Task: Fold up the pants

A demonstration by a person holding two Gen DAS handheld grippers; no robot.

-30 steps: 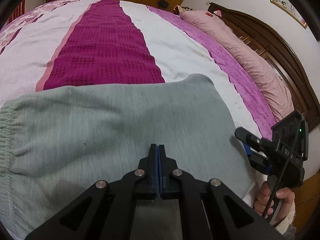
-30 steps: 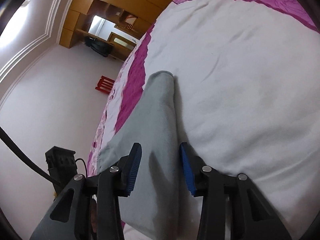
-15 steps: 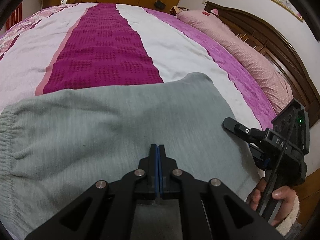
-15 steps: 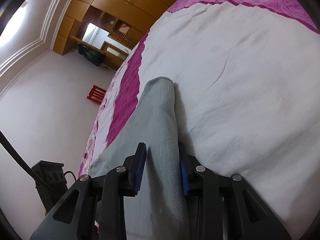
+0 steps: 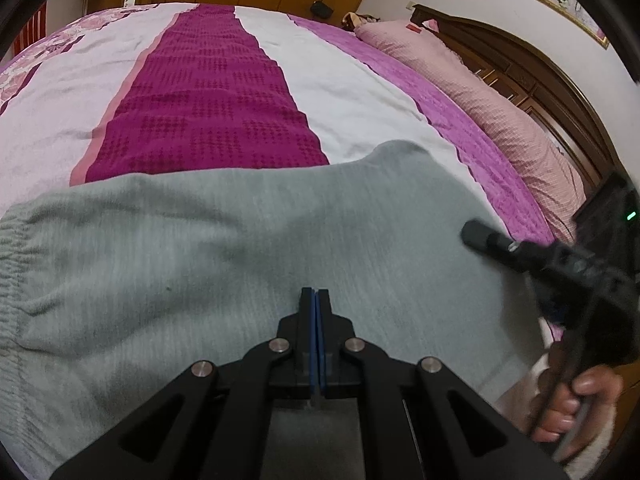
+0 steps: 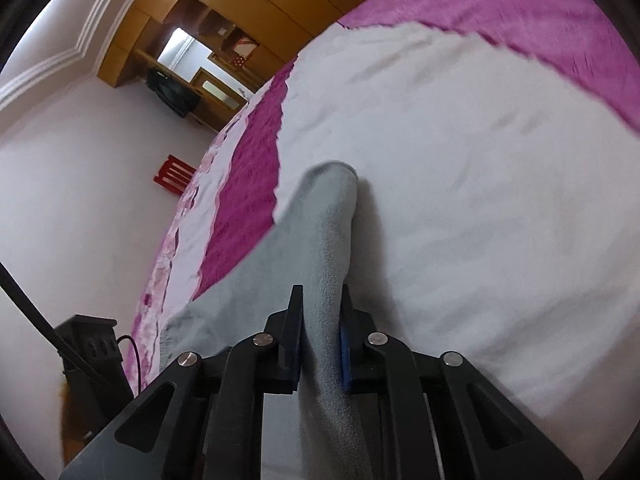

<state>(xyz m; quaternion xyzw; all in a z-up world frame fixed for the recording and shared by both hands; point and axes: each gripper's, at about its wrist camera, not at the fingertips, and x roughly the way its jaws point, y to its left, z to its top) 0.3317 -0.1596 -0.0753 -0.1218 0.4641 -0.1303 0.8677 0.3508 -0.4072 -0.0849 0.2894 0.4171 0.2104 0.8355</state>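
The grey pants lie flat across the near part of the bed, elastic waistband at the far left. My left gripper is shut and sits over the near edge of the pants; whether cloth is pinched between its pads cannot be told. My right gripper has closed on the right-hand folded edge of the pants, with a thick grey fold between its pads. It also shows in the left wrist view, held by a hand at the right edge of the pants.
The bed cover has white, magenta and purple stripes. A pink pillow and a dark wooden headboard are at the right. Wooden wardrobes stand beyond the bed.
My right gripper has closed from wide open onto the right edge of the pants and moved forward over it. My left gripper has stayed shut in the same place.
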